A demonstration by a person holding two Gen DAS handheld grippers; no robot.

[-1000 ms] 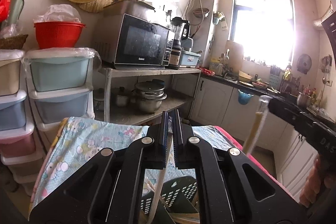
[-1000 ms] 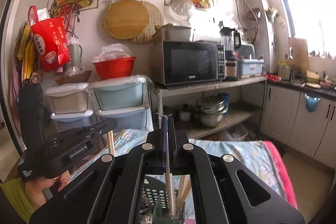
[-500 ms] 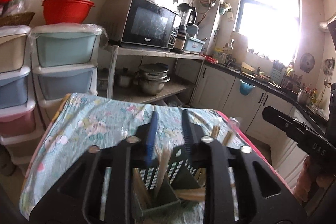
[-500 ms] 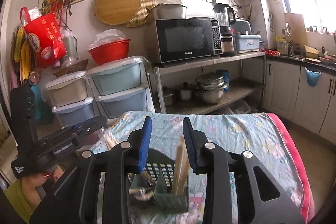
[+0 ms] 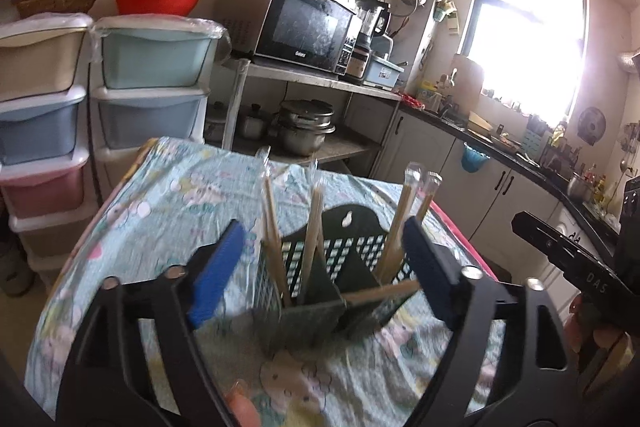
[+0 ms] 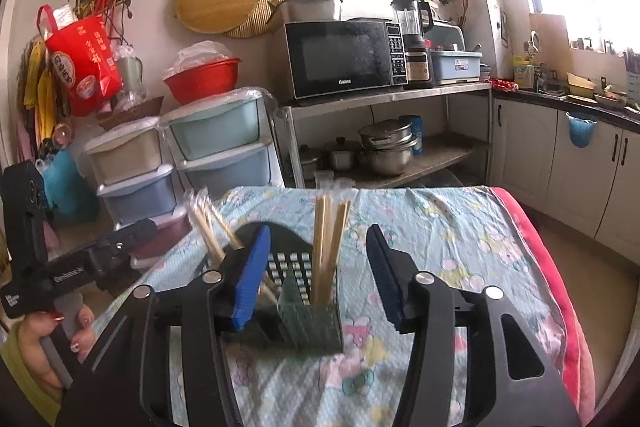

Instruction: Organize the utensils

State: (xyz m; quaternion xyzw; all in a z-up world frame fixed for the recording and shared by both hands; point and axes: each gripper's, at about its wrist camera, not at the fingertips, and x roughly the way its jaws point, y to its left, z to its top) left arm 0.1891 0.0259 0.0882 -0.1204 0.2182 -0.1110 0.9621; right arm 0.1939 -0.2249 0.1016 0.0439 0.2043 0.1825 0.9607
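A dark green slotted utensil caddy (image 5: 320, 287) stands on the table with the floral cloth (image 5: 160, 211). Several wrapped wooden chopsticks (image 5: 272, 219) stand in its compartments; one lies tilted across the front. My left gripper (image 5: 320, 267) is open and empty, jaws spread wide just before the caddy. In the right wrist view the caddy (image 6: 312, 311) holds upright chopsticks (image 6: 326, 243), and more chopsticks (image 6: 212, 231) lean at its left. My right gripper (image 6: 316, 267) is open and empty, just short of the caddy. Each gripper shows in the other's view, the right (image 5: 568, 255) and the left (image 6: 80, 267).
Stacked plastic drawers (image 6: 216, 147) stand behind the table at the left. A metal shelf (image 6: 384, 95) carries a microwave (image 6: 344, 57) and pots below. Kitchen cabinets (image 6: 560, 155) run along the right. The cloth's red edge (image 6: 560, 287) marks the table's right side.
Both grippers were shut on chopsticks above the caddy one second ago. They opened, the chopsticks dropped into the caddy, and both grippers pulled back with jaws spread wider.
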